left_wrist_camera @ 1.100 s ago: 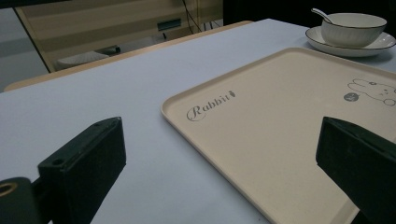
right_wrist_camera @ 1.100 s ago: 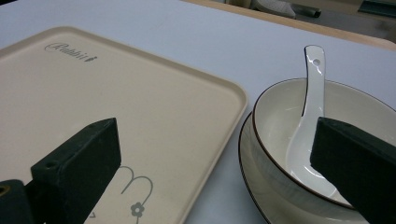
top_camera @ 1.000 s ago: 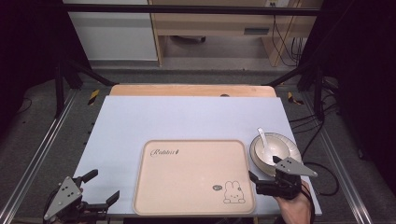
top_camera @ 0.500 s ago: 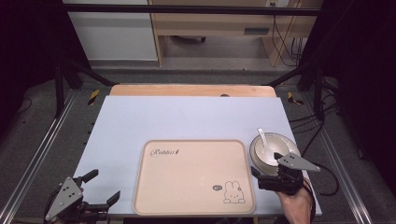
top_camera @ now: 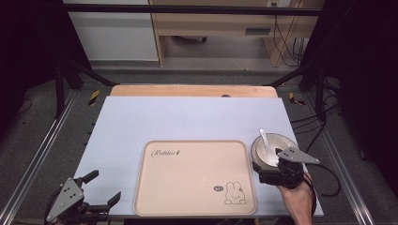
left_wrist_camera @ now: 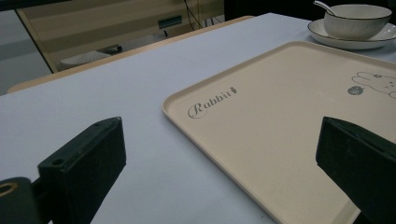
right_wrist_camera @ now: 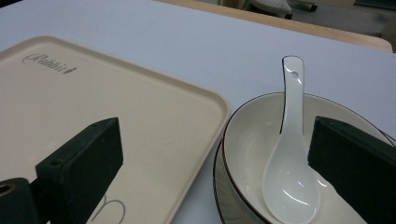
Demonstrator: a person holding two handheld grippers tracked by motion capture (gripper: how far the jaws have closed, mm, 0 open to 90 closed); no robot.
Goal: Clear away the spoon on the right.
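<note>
A cream bowl with a white ceramic spoon in it stands on a saucer at the table's right, beside a beige tray printed with a rabbit. My right gripper is open at the bowl's near edge. In the right gripper view its left jaw hangs over the tray and its right jaw over the bowl, with the spoon between them and nothing held. My left gripper is open at the front left corner, facing the tray.
A pale blue mat covers the table, with a wooden strip along the far edge. Far off in the left gripper view stand the bowl and its saucer. Dark frame posts flank the table.
My right gripper has moved forward, up to the bowl's near rim. The left gripper, tray and bowl have stayed put.
</note>
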